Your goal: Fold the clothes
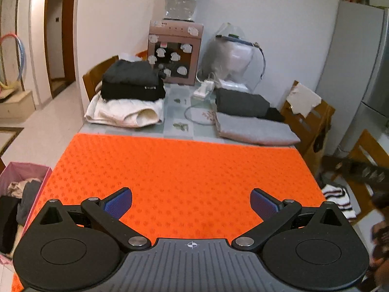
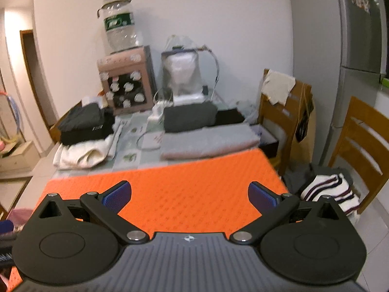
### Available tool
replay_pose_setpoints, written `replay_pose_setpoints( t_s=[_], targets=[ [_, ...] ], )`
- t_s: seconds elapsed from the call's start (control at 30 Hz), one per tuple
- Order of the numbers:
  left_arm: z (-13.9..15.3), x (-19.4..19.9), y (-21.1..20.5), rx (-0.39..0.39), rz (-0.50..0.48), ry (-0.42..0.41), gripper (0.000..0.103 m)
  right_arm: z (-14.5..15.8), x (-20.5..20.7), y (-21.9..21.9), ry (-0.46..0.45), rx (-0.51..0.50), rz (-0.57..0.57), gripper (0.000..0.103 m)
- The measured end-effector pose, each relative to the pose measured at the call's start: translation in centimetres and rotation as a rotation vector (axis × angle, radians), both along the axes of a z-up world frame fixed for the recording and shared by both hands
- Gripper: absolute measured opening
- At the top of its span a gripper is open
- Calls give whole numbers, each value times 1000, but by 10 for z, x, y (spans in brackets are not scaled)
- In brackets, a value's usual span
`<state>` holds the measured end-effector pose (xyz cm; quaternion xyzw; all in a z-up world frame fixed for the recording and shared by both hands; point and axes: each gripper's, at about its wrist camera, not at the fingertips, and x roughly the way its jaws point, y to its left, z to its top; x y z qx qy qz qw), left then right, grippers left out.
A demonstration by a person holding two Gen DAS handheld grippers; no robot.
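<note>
A: Left tongs (image 1: 191, 202) are hanging spread wide over the orange mat (image 1: 180, 170), nothing between the blue pads (image 1: 118, 203). Right tongs (image 2: 189, 196) are doing the same, gaping and empty.

B: And the clothes?

A: None are lying on the mat. Unfolded ones are sitting in the pink box (image 1: 22, 170) at the lower left of the left view, and a striped garment (image 2: 328, 192) is slumping off the desk, at the right of the right view, by a wooden chair (image 2: 359, 150). Folded stacks are resting at the far end of the desk (image 1: 178, 114): a dark-on-white pile (image 1: 128, 97) left of centre, a grey pile (image 1: 252, 119) right of centre.

B: Handling?

A: I am judging the striped one as soft, light knit, sagging wherever it is unsupported and neither slippery nor fragile. I would be pinching it at a hem or shoulder seam, one edge per tong, since a single layer may be slipping out.

B: Risk?

A: Bunching while being dragged onto the textured mat, probably.
</note>
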<state>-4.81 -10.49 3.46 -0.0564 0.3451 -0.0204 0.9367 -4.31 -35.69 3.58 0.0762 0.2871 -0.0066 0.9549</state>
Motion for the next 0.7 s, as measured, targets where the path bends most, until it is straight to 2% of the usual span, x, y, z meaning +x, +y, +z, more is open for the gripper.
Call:
replay_pose_setpoints(
  t_s=[0.13,0.47,0.7],
  targets=[
    [-2,-8,-2,2,21,26,103,-14,-4,7,51,5,45,103],
    [-11,-8,-16,69,88,80,103,-28,-1,18,118,-8,149,103],
    [-15,-7,-26,86,95,118,101,-27,4,16,120,-4,181,103]
  ],
)
